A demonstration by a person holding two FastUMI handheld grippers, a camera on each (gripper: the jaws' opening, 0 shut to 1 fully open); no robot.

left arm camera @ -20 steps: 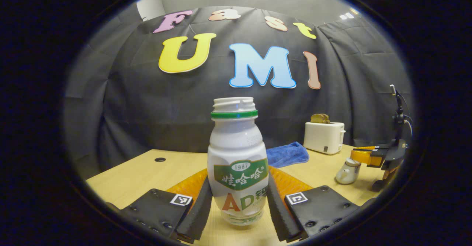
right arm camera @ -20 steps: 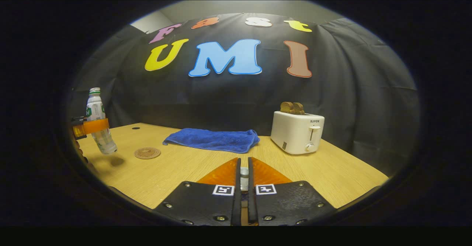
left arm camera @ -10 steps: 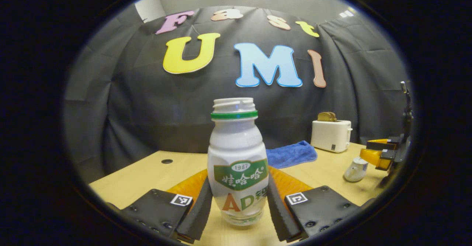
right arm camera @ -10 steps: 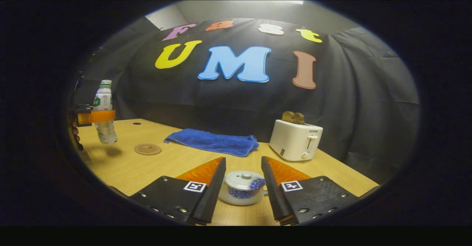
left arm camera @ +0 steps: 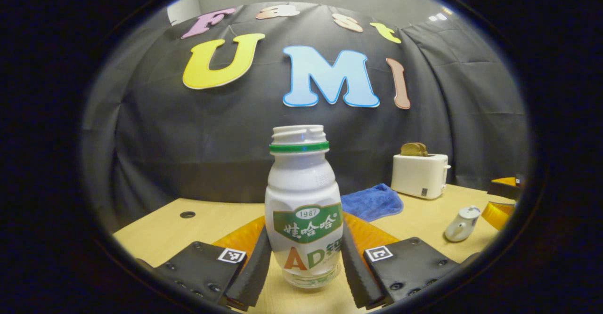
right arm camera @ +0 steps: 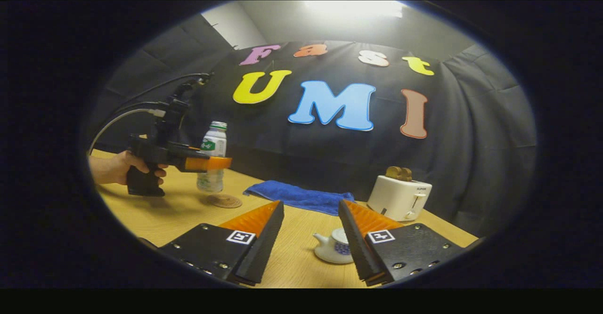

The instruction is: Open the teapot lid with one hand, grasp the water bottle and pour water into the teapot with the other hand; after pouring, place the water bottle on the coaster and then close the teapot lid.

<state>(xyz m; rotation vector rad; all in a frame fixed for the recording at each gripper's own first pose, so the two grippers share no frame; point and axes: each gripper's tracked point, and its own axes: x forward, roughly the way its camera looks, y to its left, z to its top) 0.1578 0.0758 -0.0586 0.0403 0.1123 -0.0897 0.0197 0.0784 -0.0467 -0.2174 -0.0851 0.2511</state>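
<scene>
1. Gripping the water bottle point(left arm camera: 304, 210), the left gripper point(left arm camera: 304, 262) has both fingers pressed against the bottle's lower sides in the left gripper view; the bottle stands upright with no cap on its threaded mouth, a green ring below it.
2. Its label carries "1987" in a white oval on a green band, with large letters "AD" beneath; the remaining characters are not Latin script.
3. In the right gripper view the same bottle point(right arm camera: 213, 163) hangs just above the round coaster point(right arm camera: 224, 201), held by the left gripper point(right arm camera: 207, 163) in a person's hand point(right arm camera: 118, 168).
4. The right gripper point(right arm camera: 311, 238) has its fingers spread wide, touching nothing.
5. The teapot point(right arm camera: 333, 248) sits on the wooden table point(right arm camera: 165, 215) between those fingers, closer to the right one, lid on.
6. Behind lie a blue towel point(right arm camera: 299, 196) and a white toaster point(right arm camera: 399, 196) with bread in it; its front lettering is too small to read.
</scene>
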